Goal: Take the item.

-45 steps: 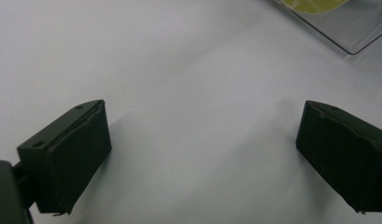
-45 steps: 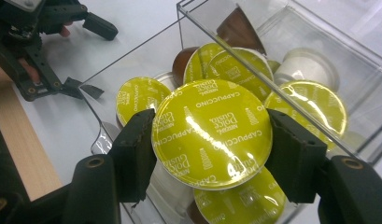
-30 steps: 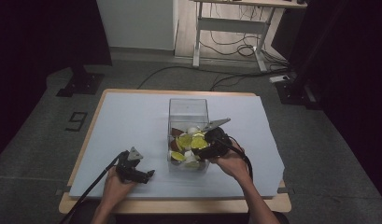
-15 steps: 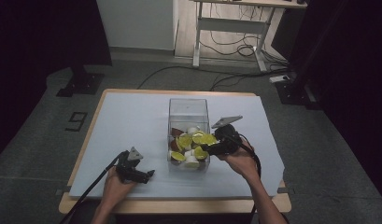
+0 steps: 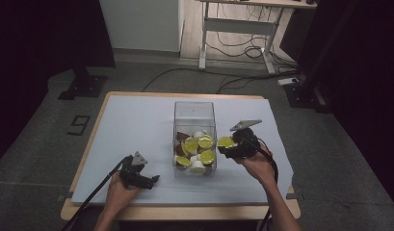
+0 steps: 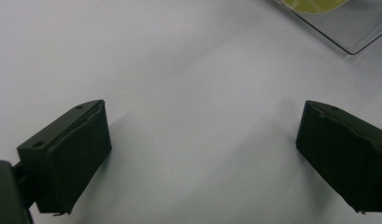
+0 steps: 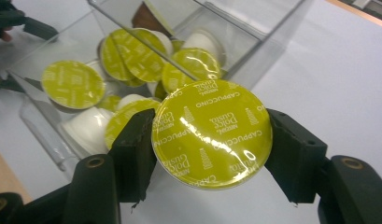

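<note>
Gripping capsule [image 7: 212,134], right gripper [image 7: 212,140], seemingly beside box [image 5: 194,118]

Table [image 5: 137,120] w/ box [image 5: 194,113] standing near its middle. Pods [image 5: 197,151] piled in the box's near half, far half bare. Right gripper [image 5: 228,147] just right of the box, above the table, w/ one pod [image 5: 226,141] between its jaws, beside the box wall. Left gripper [image 5: 153,179] near the front edge, left of the box & well apart from it; box corner [image 6: 352,44] lies ahead & to one side of its jaws. Desk [image 5: 242,29] on the floor behind the table, cables under it.
</note>
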Demonstrator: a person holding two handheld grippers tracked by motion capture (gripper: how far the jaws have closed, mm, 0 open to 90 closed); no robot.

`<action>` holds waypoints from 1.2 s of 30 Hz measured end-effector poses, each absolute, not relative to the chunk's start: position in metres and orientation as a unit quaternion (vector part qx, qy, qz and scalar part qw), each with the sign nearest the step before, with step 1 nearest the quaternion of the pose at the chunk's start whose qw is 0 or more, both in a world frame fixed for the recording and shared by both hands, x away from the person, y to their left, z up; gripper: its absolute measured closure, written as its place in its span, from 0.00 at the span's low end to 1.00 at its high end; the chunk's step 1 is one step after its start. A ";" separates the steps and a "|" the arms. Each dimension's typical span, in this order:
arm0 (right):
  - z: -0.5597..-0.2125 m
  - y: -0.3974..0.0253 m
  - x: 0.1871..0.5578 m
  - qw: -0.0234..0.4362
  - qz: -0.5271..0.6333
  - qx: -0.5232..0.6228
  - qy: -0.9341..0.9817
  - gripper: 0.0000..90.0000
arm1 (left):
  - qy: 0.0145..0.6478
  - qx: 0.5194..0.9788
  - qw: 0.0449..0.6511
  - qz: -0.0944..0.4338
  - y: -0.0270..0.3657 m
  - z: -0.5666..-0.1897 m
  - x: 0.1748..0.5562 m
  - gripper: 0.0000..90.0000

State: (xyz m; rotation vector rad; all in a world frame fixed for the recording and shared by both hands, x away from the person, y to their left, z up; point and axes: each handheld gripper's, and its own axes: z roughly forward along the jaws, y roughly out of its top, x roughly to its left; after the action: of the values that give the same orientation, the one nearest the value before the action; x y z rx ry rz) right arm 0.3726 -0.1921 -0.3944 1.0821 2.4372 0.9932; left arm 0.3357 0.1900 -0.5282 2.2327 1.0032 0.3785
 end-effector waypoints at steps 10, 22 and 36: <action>-0.400 -0.213 0.376 0.157 0.343 0.390 0.840 0.43 | 0.383 0.852 0.326 0.144 0.190 -0.528 0.336 0.03; -0.412 -0.237 0.373 0.171 0.340 0.401 0.833 0.43 | 0.383 0.852 0.326 0.145 0.190 -0.528 0.336 0.03; -0.434 -0.245 0.369 0.170 0.338 0.406 0.832 0.43 | 0.383 0.852 0.326 0.144 0.190 -0.528 0.336 0.03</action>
State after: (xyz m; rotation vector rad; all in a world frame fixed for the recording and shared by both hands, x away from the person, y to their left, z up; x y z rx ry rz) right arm 0.3694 -0.2445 -0.4336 1.1537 2.3630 0.9612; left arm 0.3358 0.1900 -0.5283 2.2327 1.0031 0.3784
